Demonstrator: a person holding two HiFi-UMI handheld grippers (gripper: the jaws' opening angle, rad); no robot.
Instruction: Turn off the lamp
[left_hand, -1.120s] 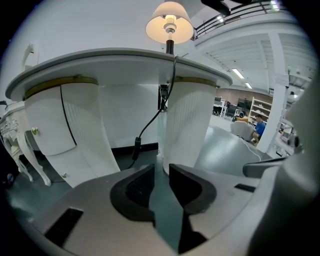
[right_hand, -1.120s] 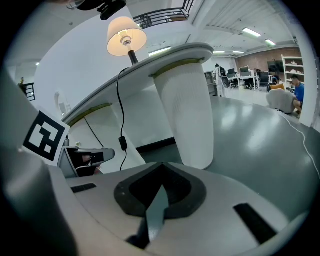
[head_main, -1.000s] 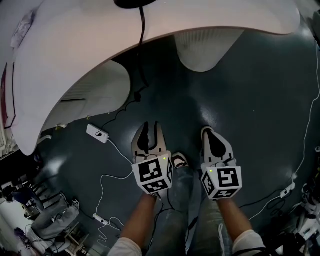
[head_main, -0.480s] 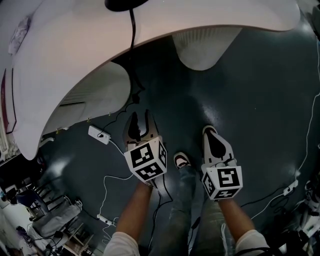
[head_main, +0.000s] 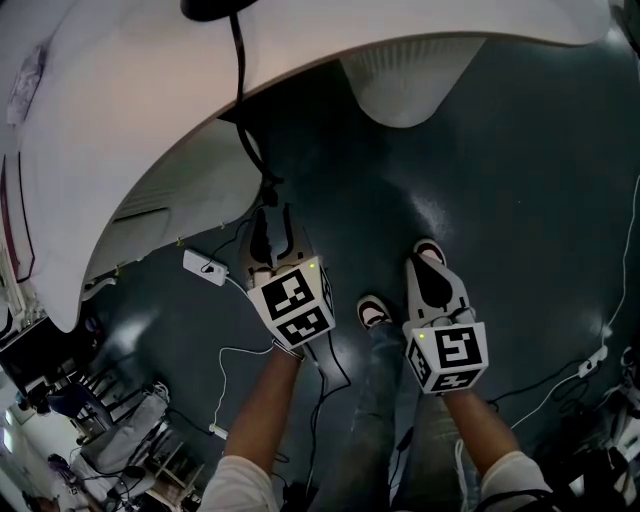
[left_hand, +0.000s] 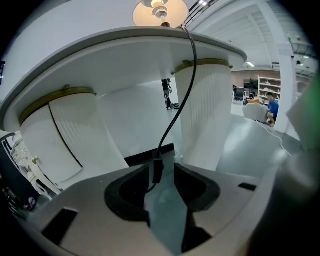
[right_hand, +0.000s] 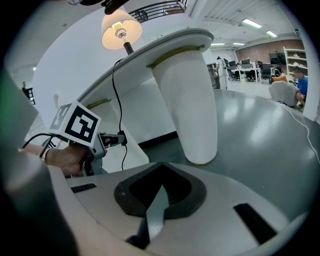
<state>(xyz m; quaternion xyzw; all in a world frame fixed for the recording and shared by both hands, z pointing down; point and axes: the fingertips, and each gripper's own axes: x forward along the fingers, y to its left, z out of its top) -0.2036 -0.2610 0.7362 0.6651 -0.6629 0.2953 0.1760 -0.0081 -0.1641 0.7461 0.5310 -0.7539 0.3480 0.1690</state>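
Note:
The lamp (left_hand: 160, 11) stands lit on the white table (head_main: 120, 120); its shade also glows in the right gripper view (right_hand: 121, 27). A black cord (head_main: 240, 90) hangs from it over the table edge. On the cord, an inline switch (left_hand: 157, 171) hangs between the tips of my left gripper (left_hand: 161, 167). That gripper (head_main: 272, 215) is open and its pads do not press on the switch. My right gripper (head_main: 428, 268) hangs over the dark floor to the right, shut with nothing in it (right_hand: 161, 165).
Two white ribbed table legs (head_main: 405, 85) (head_main: 190, 190) stand on the dark floor. A white adapter box (head_main: 205, 267) with a thin white cable lies left of my left gripper. My shoes (head_main: 375, 312) are below. Chairs crowd the lower left corner.
My left gripper has moved forward and left toward the hanging cord and rolled a little. Its jaws stand wider. The right gripper has stayed in place.

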